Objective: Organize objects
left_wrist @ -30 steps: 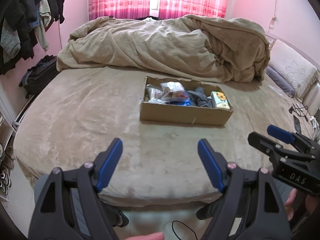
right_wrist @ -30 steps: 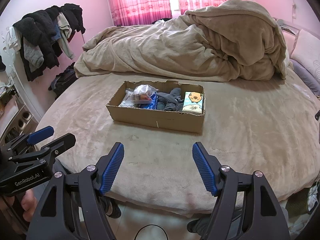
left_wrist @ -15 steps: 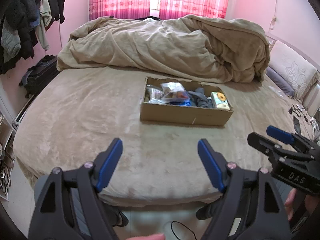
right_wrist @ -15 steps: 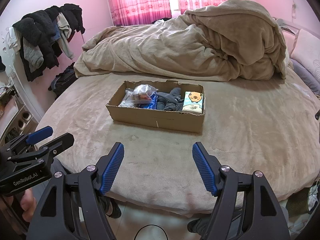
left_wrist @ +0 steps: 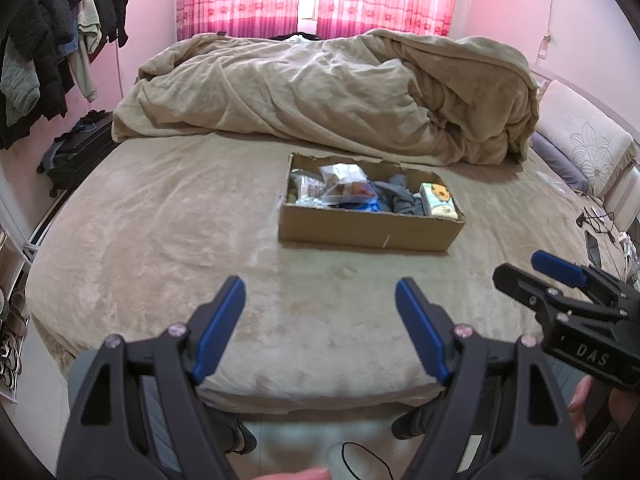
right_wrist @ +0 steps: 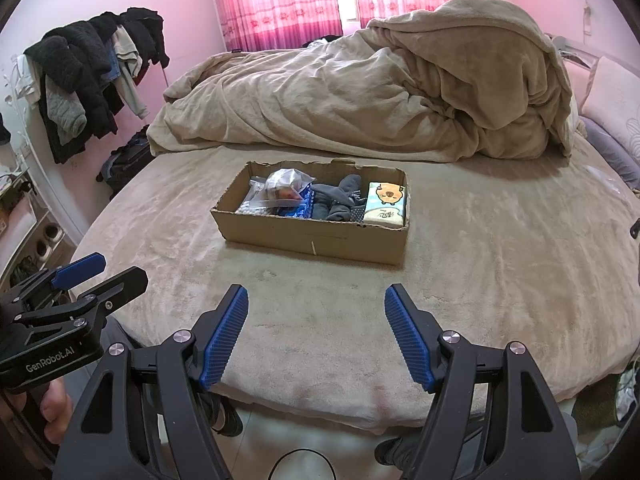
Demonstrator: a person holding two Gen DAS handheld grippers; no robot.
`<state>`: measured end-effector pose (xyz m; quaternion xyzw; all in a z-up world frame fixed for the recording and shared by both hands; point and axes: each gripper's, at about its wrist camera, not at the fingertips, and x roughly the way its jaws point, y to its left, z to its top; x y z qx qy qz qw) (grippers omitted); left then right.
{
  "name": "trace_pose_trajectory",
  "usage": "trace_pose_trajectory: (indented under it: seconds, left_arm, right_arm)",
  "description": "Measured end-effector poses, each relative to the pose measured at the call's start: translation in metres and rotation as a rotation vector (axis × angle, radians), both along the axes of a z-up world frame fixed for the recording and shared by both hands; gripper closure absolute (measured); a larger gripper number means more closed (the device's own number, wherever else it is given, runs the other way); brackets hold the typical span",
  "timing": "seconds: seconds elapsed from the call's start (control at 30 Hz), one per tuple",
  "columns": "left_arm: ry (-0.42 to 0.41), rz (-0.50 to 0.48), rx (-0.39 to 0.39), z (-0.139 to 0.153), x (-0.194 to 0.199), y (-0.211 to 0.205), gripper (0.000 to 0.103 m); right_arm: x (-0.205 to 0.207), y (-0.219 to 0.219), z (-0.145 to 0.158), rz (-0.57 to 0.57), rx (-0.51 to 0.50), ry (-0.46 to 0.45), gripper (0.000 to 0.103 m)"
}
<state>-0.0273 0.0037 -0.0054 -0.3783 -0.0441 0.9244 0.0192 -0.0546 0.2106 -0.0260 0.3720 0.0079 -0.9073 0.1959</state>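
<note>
A shallow cardboard box (left_wrist: 368, 232) (right_wrist: 312, 240) sits on the beige bed. It holds clear plastic bags (right_wrist: 286, 188), a blue packet (right_wrist: 304, 205), grey socks (right_wrist: 340, 198) and a tissue pack with a cartoon face (right_wrist: 387, 205) (left_wrist: 438, 199). My left gripper (left_wrist: 320, 304) is open and empty, held over the bed's near edge, well short of the box. My right gripper (right_wrist: 316, 312) is open and empty, also near the front edge. Each gripper shows in the other's view: the right one (left_wrist: 560, 288) and the left one (right_wrist: 100, 276).
A crumpled beige duvet (left_wrist: 328, 96) is heaped behind the box. Pillows (left_wrist: 580, 140) lie at the right. Clothes hang on a rack (right_wrist: 92, 72) at the left, a dark suitcase (left_wrist: 76, 148) below. Cables (left_wrist: 600, 220) lie at the bed's right edge.
</note>
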Motion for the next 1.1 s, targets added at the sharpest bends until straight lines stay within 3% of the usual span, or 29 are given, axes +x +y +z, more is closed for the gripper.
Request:
trace_pose_trajectory:
  seconds: [1.1]
  left_arm:
    - [0.002,-0.001,-0.001,0.0003,-0.0004,0.0011,0.024]
  right_arm:
    - [-0.0018,0.0026,-0.002,-0.004,0.001,-0.003,0.029]
